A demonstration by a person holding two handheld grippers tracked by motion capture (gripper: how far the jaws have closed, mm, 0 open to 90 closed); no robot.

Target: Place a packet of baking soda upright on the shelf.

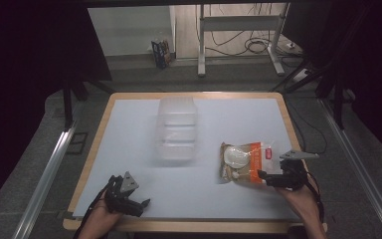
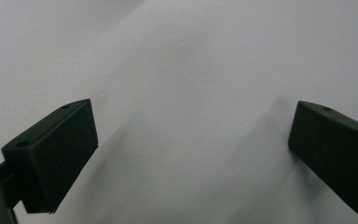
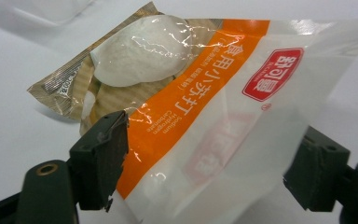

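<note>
Seen up close in right gripper view: orange-striped snack bag (image 3: 200,107) between right gripper (image 3: 205,172) jaws, spread apart, near table (image 1: 129,139) right edge; left gripper (image 1: 142,203) spread wide over front-left corner

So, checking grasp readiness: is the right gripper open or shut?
Open: the right gripper has its jaws standing apart on either side of the snack bag, unclamped.
</note>
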